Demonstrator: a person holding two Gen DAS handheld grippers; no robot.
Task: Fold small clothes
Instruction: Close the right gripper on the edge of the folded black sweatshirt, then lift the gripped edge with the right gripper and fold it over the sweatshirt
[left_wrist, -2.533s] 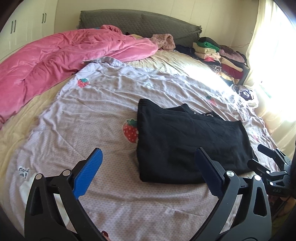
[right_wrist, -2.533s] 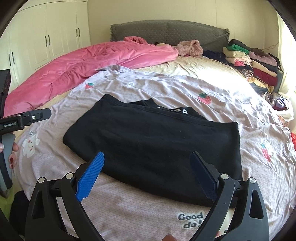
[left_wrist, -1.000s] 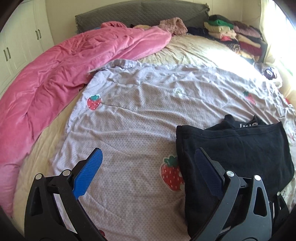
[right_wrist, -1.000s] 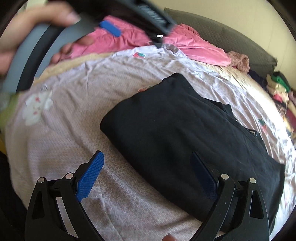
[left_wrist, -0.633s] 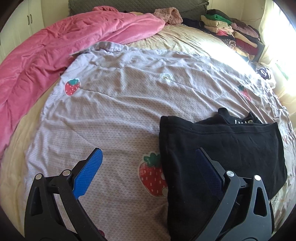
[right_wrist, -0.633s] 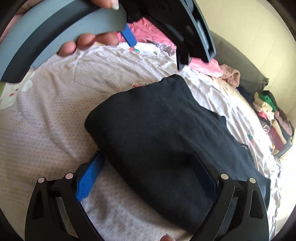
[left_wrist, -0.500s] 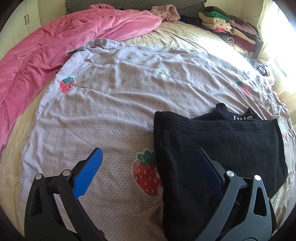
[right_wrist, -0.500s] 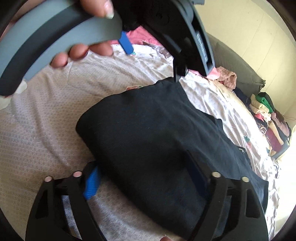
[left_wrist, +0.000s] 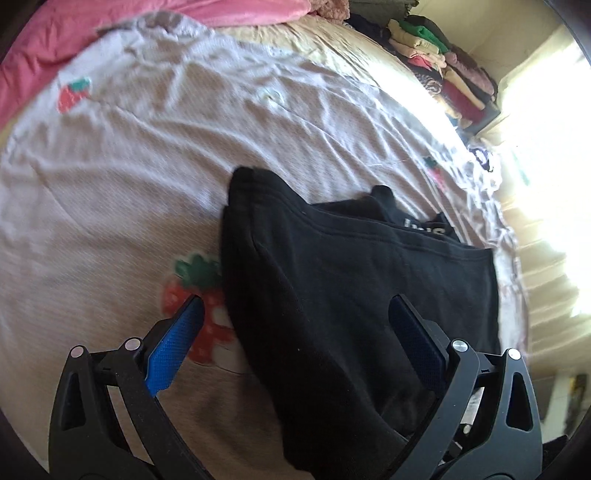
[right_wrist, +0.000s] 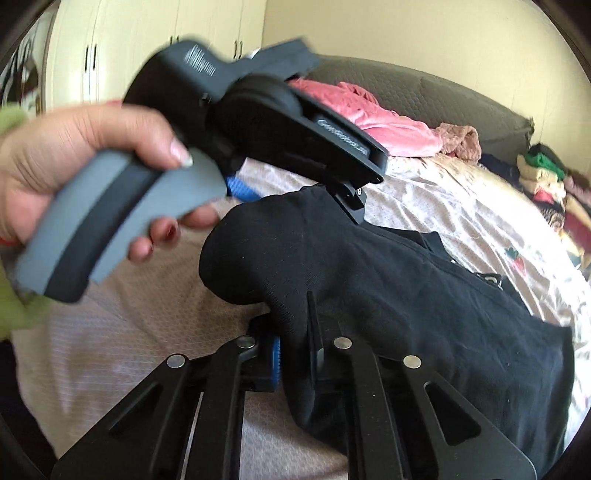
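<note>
Garment: black garment (left_wrist: 354, 295), already doubled into a rough rectangle with several layers showing along its left edge; lies on the lilac strawberry-print sheet (left_wrist: 147, 147) on the bed, toward the near side.
Garment detail: white lettering peeks out at the far edge, partly hidden; cannot read it.
Right gripper (right_wrist: 295, 354): fingers closed on the near left corner of the black garment; cloth bunches between the pads and the corner looks lifted off the sheet.
Left gripper (left_wrist: 295, 332): fingers spread wide, holding nothing; they straddle the garment's left edge, one blue pad (left_wrist: 173, 350) over the strawberry print, the other over black cloth.
Left hand (right_wrist: 74, 162): seen from the right wrist view, wrapped round the grey handle of the left gripper, just above the far left corner of the garment.
Done so far (judgement): at least one fold is in; edges roughly aligned, the far edge less tidy.
In hand (judgement): a further fold, left side across to the right; one corner secured, the second corner not yet gripped.
Left to do (judgement): grip the far left corner, carry both corners over, lay flat, smooth.
Other items: pink duvet (left_wrist: 55, 48) at the head of the bed; stack of folded clothes (left_wrist: 443, 70) at the far right, well apart from the garment.
Risk (judgement): layers may slip apart when lifted by one corner only.
</note>
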